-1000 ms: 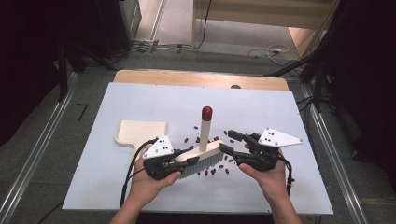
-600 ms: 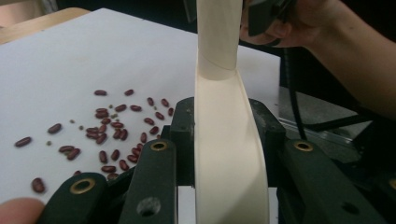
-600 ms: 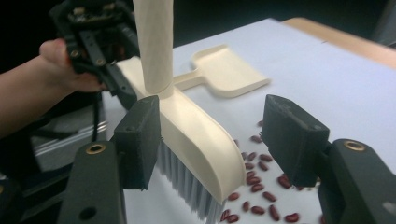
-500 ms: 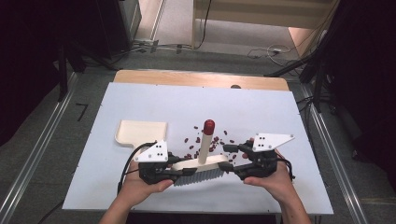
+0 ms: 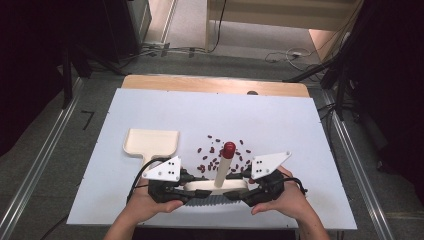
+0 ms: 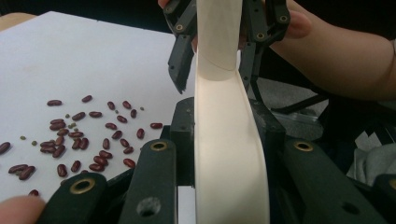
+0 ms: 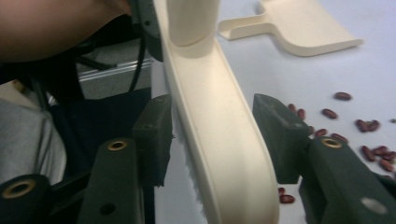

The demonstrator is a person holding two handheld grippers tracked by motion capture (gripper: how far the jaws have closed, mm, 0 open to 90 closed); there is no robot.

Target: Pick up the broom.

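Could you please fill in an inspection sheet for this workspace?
Surface: white table board, wooden strip along its far edge.
Job's things: cream plastic brush with red-tipped handle; cream plastic dustpan left of it; scattered red-brown beans behind the brush.
Clutter: small green bits among the beans.
Grippers: left hand-held gripper clamps one end of the brush; right hand-held gripper has just been closing around the other end, with a gap at one jaw.
Cables: black gripper cable loops on the board.
Surroundings: grey floor with metal rails and loose floor cables.
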